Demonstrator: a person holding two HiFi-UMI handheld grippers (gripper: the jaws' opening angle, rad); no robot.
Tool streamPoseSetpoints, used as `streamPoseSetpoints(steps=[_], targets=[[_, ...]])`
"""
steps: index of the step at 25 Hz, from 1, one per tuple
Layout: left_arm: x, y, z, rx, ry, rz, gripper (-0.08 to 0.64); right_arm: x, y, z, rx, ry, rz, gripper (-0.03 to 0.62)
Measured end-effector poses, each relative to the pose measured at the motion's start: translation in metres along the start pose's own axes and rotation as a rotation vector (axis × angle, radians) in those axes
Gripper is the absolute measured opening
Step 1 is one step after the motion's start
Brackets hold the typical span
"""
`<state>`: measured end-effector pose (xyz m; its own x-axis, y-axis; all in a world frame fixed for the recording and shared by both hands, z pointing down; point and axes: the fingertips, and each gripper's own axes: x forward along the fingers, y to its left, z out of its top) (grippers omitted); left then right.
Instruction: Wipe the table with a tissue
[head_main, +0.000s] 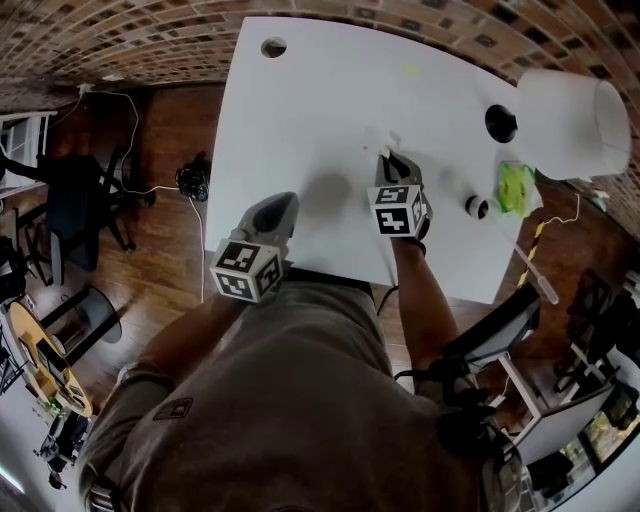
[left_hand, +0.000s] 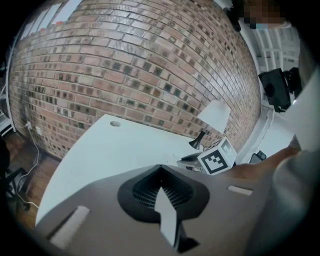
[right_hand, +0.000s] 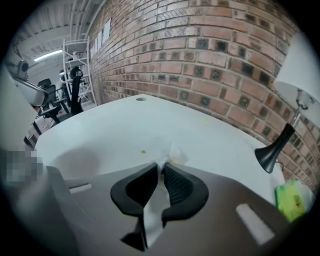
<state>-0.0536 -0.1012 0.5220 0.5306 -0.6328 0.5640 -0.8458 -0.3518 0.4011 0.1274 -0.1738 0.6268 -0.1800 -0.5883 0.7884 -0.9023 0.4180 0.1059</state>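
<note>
Two tongs over a white bench (head_main: 320, 100), seen from above. My right tongs (right_hand: 162, 167) are clenched on a crumpled white tissue (right_hand: 172, 152). Its free end appears to touch the bench near the middle, and a small yellow speck (right_hand: 143, 151) lies just beside it. My left tongs (left_hand: 160, 170) are clenched on nothing and hover by the near edge.

Risks, as I judge them: only a thin fold of tissue is pinched, so dragging hard could tear it or pull it free. That would leave the hard tips scraping the bench. A wide sweep to my right could knock the lamp (head_main: 565, 120) or the green pack (head_main: 517, 187) near it.
</note>
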Motion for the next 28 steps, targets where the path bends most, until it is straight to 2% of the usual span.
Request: streamPoseSetpoints(steps=[7, 16, 19, 28], targets=[[-0.002, 0.002, 0.002, -0.001, -0.002, 0.003, 0.002, 0.0, 0.035, 0.008, -0.06, -0.02, 0.084, 0.052], [0.0, -0.003, 0.001, 0.005, -0.003, -0.01, 0.002, -0.016, 0.08, -0.004, -0.125, -0.025, 0.202, 0.054], [-0.001, -0.002, 0.002, 0.008, -0.003, -0.002, 0.002, -0.01, 0.074, 0.001, -0.11, -0.035, 0.201, 0.054], [-0.01, 0.013, 0.004, -0.006, -0.01, 0.05, 0.002, 0.018, 0.029, 0.029, -0.061, -0.061, 0.13, 0.055]])
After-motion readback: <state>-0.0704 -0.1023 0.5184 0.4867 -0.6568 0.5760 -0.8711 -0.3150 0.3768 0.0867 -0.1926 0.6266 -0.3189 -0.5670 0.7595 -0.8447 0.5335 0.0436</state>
